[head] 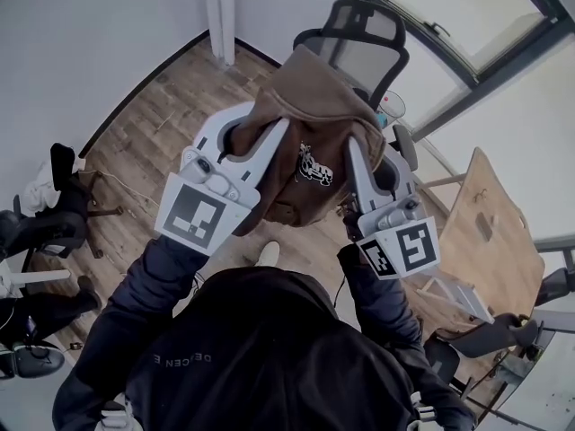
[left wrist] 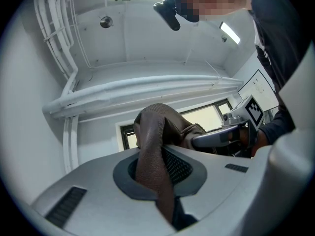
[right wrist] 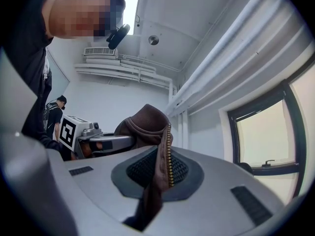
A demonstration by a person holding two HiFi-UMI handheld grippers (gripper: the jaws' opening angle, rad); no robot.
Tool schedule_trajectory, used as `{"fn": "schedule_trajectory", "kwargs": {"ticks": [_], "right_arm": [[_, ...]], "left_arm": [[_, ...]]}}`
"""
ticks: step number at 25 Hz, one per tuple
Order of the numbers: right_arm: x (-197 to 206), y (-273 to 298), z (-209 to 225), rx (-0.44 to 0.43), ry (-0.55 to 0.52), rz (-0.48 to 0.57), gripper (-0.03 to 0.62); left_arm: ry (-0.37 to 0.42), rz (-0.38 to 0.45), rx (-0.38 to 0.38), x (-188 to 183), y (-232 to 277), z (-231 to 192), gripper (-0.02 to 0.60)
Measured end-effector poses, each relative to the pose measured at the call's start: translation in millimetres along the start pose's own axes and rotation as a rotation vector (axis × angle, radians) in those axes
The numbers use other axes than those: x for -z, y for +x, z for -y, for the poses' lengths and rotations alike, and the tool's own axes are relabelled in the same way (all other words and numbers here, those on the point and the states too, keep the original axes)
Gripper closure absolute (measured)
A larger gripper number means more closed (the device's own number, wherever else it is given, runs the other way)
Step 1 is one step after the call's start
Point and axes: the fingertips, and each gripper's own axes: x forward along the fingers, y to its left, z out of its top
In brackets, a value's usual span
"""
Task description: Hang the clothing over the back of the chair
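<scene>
A brown zip-up hooded jacket (head: 310, 142) hangs in the air between my two grippers, its hood bunched at the top. My left gripper (head: 269, 137) is shut on one side of it; the brown cloth (left wrist: 153, 166) is pinched between its jaws. My right gripper (head: 358, 155) is shut on the other side, and the zipper edge (right wrist: 170, 156) runs up between its jaws. A black mesh office chair (head: 359, 48) stands just beyond the jacket, its back facing me. In the left gripper view, the right gripper (left wrist: 231, 132) shows across the cloth.
A wooden table (head: 485, 232) lies at the right, with a window (head: 467, 16) above it. Dark chairs (head: 54, 214) and bags sit at the left on the wood floor (head: 162, 115). A white pillar (head: 220, 12) stands at the back. Another person (right wrist: 53, 114) stands far off.
</scene>
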Motion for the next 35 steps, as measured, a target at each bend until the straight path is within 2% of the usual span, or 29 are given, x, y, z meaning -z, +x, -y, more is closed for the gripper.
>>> {"fn": "schedule_trajectory", "kwargs": {"ticks": [10, 16, 22, 27, 31, 35], "right_arm": [[6, 56, 70, 0.033, -0.018, 0.004, 0.568], [10, 87, 100, 0.084, -0.043, 0.006, 0.568], [15, 129, 128, 0.189, -0.088, 0.004, 0.566], [15, 170, 154, 0.334, -0.103, -0.005, 0.566], [10, 187, 172, 0.475, -0.127, -0.002, 0.566], [5, 196, 185, 0.57, -0.139, 0.01, 0.566]], "left_arm": [[0.021, 0.015, 0.016, 14, 79, -41, 0.541], [0.002, 0.051, 0.069, 24, 116, -68, 0.541], [-0.022, 0.099, 0.212, 38, 160, -105, 0.541], [-0.061, 0.148, 0.353, 46, 205, -144, 0.541], [-0.082, 0.191, 0.497, 42, 234, -157, 0.541], [-0.094, 0.239, 0.592, 34, 252, -160, 0.541]]}}
